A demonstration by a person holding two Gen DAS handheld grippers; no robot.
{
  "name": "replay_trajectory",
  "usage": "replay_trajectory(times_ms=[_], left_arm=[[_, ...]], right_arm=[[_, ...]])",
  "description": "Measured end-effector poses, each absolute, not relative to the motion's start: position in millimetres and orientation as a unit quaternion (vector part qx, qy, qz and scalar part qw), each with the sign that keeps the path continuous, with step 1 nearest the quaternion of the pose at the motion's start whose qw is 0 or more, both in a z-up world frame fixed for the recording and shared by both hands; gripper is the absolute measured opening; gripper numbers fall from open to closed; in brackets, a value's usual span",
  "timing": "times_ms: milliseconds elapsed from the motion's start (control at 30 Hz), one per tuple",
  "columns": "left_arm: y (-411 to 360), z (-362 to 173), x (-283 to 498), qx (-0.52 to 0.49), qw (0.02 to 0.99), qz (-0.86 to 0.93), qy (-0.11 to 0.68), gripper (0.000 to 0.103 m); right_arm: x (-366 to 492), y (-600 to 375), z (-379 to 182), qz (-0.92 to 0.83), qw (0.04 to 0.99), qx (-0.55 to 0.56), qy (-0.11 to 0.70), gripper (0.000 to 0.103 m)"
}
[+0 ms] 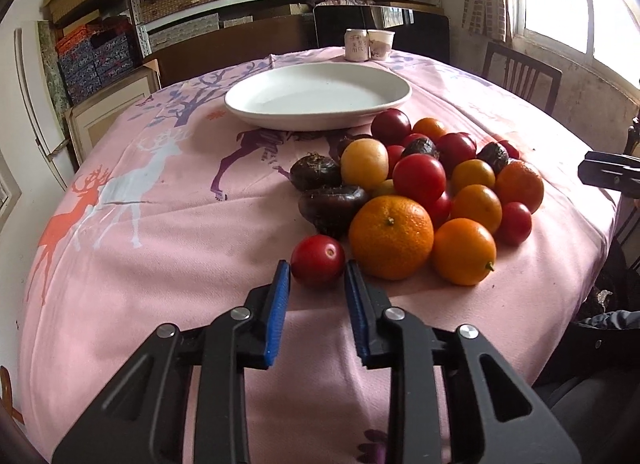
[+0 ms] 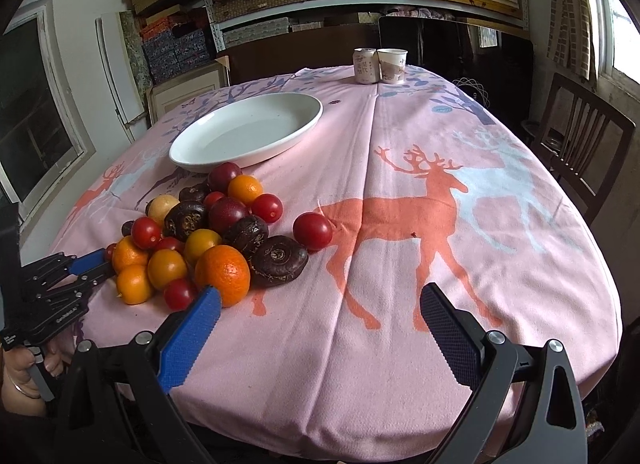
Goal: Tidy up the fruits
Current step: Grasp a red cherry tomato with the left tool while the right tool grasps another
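- Left gripper (image 1: 317,278) parted narrowly around tomato (image 1: 318,260), seemingly not touching; closing hard risks bruising, or nudging orange (image 1: 391,237).
- Right gripper (image 2: 320,314) wide, empty.

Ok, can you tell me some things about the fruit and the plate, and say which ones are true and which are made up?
1. The white plate has no fruit on it. True.
2. The left tongs are squeezing an orange. False: they are open, with a small red tomato just ahead of their tips.
3. The right tongs are open and hold nothing. True.
4. A can and a paper cup stand at the far edge of the table. True.
5. The tablecloth is plain green. False: it is pink with deer.
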State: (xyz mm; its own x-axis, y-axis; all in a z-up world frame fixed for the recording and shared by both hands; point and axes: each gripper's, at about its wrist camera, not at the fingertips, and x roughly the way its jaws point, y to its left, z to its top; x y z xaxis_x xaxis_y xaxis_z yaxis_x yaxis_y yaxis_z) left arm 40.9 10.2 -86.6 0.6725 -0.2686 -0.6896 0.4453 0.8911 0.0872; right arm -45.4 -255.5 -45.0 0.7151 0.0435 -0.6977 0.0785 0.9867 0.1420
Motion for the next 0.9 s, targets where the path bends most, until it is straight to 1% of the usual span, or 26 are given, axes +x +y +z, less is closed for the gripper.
replay_trajectory(times_ms=[167,233,300,367,433,467,500,533,633,767,800,833,900], left_arm=[[19.9,-58.8,19.5,0.107,0.923,-0.194,0.316,0.027],[22.1,-52.7,13.9,0.103,0.924,-0.195,0.313,0.027],[21.8,-51.0,9.4,0.104,0.925,-0.194,0.309,0.027],[21.1,-51.2,7.1,0.105,0.925,-0.193,0.309,0.027],[22.4,-52.7,8.5,0.100,0.925,-0.192,0.313,0.027],[23.3,-53.6,9.9,0.095,0.924,-0.193,0.317,0.027],[24.0,-54.4,10.5,0.092,0.924,-0.192,0.318,0.027],[24.4,-55.2,11.1,0.092,0.924,-0.191,0.319,0.027],[23.0,-63.4,17.4,0.099,0.921,-0.183,0.330,0.027],[18.8,-75.7,30.5,0.098,0.914,-0.185,0.347,0.027],[17.0,-78.3,34.1,0.096,0.912,-0.186,0.351,0.027],[14.7,-81.2,36.9,0.097,0.910,-0.189,0.357,0.027],[9.5,-88.0,41.2,0.104,0.904,-0.195,0.365,0.027]], right_arm=[[-21.1,-264.5,-50.5,-0.010,0.921,0.073,0.382,0.100],[-9.8,-270.0,-52.6,-0.006,0.919,0.081,0.385,0.091],[1.6,-277.8,-56.2,0.023,0.909,0.116,0.399,0.076],[13.6,-281.0,-61.2,0.043,0.899,0.134,0.414,0.068],[25.0,-279.7,-65.8,0.053,0.893,0.136,0.426,0.064],[30.0,-278.3,-68.4,0.057,0.889,0.137,0.433,0.058],[35.3,-276.9,-71.2,0.064,0.885,0.138,0.440,0.049],[38.2,-275.6,-72.2,0.070,0.884,0.140,0.440,0.046],[45.5,-273.2,-71.8,0.061,0.883,0.132,0.446,0.045],[53.1,-280.6,-76.4,0.076,0.868,0.170,0.461,0.044],[53.8,-281.5,-77.3,0.086,0.865,0.178,0.461,0.038],[54.1,-281.6,-76.9,0.089,0.865,0.176,0.462,0.037],[52.4,-278.4,-74.7,0.095,0.866,0.169,0.461,0.030]])
